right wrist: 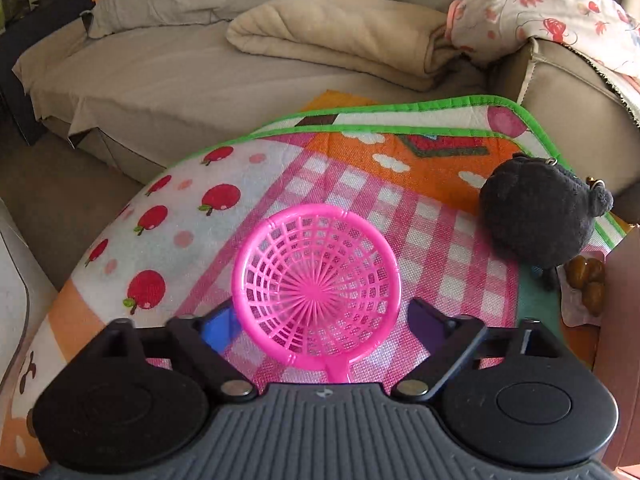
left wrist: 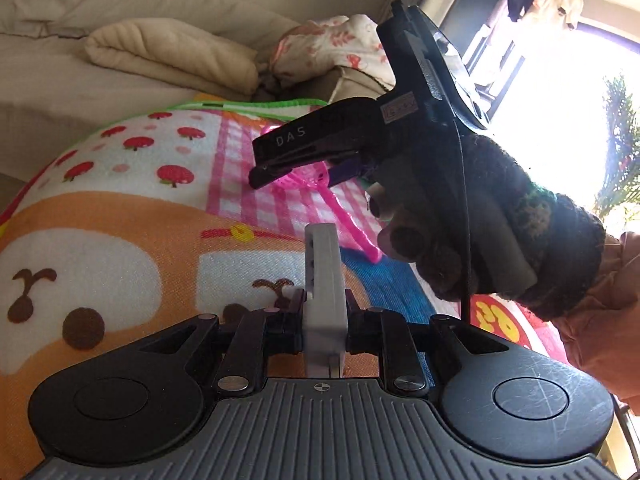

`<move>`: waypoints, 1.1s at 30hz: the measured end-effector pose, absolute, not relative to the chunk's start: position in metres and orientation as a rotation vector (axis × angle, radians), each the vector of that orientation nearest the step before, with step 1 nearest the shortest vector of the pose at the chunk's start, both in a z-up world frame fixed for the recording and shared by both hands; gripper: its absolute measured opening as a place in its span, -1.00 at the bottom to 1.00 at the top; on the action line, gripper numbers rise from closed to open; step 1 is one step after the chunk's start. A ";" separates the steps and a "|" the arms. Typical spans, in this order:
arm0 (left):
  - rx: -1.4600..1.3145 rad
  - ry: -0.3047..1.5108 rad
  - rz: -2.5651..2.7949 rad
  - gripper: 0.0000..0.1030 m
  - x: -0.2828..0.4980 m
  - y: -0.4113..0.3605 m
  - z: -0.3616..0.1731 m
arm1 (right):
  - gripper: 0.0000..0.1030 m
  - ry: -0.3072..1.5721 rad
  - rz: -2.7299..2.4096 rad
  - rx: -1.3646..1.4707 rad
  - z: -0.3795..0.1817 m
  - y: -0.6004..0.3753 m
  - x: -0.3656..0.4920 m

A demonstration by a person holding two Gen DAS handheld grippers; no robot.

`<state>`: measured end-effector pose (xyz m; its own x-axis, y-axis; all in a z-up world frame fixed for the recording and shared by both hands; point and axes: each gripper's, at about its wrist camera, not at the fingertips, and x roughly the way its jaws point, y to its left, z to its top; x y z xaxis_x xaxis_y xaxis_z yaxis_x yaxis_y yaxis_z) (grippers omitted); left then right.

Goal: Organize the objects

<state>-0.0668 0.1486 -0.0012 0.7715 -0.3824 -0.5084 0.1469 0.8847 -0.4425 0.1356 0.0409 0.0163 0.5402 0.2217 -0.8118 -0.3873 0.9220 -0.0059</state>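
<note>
A pink plastic strainer (right wrist: 316, 284) lies on the patterned play mat (right wrist: 224, 216), its round basket between the two fingers of my right gripper (right wrist: 320, 320), which is open around it without pinching it. In the left wrist view the same strainer (left wrist: 320, 184) shows under the right gripper (left wrist: 280, 160), its handle pointing toward me. My left gripper (left wrist: 322, 240) is shut with nothing between its grey fingers, held above the mat near the strainer's handle end. A dark grey plush toy (right wrist: 536, 216) sits on the mat at the right.
A beige sofa (right wrist: 160, 64) with a folded blanket (right wrist: 340, 36) and a floral cloth (right wrist: 532, 4) stands behind the mat. Small brown objects (right wrist: 588, 280) lie beside the plush at the right edge. A bright window (left wrist: 560, 92) is at the right.
</note>
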 end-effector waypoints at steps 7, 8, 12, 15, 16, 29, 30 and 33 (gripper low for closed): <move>-0.393 0.617 -0.300 -0.60 -0.070 0.147 0.001 | 0.46 0.889 0.332 -0.239 0.037 0.014 0.093; -0.394 0.618 -0.302 -0.60 -0.071 0.146 0.001 | 0.46 0.891 0.335 -0.233 0.040 0.006 0.082; -0.382 0.633 -0.331 -0.60 -0.070 0.134 0.003 | 0.46 0.852 0.317 -0.244 0.052 -0.027 0.031; -0.365 0.652 -0.379 -0.60 -0.068 0.119 0.004 | 0.46 0.832 0.283 -0.209 0.063 -0.056 -0.006; -0.361 0.659 -0.397 -0.60 -0.067 0.113 0.005 | 0.46 0.826 0.269 -0.191 0.066 -0.067 -0.017; -0.261 0.729 -0.560 -0.60 -0.056 0.042 0.038 | 0.47 0.658 0.074 -0.057 0.071 -0.168 -0.113; -0.252 0.733 -0.569 -0.60 -0.051 0.035 0.045 | 0.47 0.641 0.068 -0.047 0.071 -0.174 -0.118; -0.208 0.686 -0.606 -0.60 -0.029 0.007 0.077 | 0.47 0.587 0.035 -0.029 0.069 -0.191 -0.132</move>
<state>-0.0294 0.0072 0.0773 0.6104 -0.5873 -0.5314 0.4549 0.8092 -0.3718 -0.1322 -0.1911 0.0687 0.8318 0.0251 -0.5545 -0.0415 0.9990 -0.0170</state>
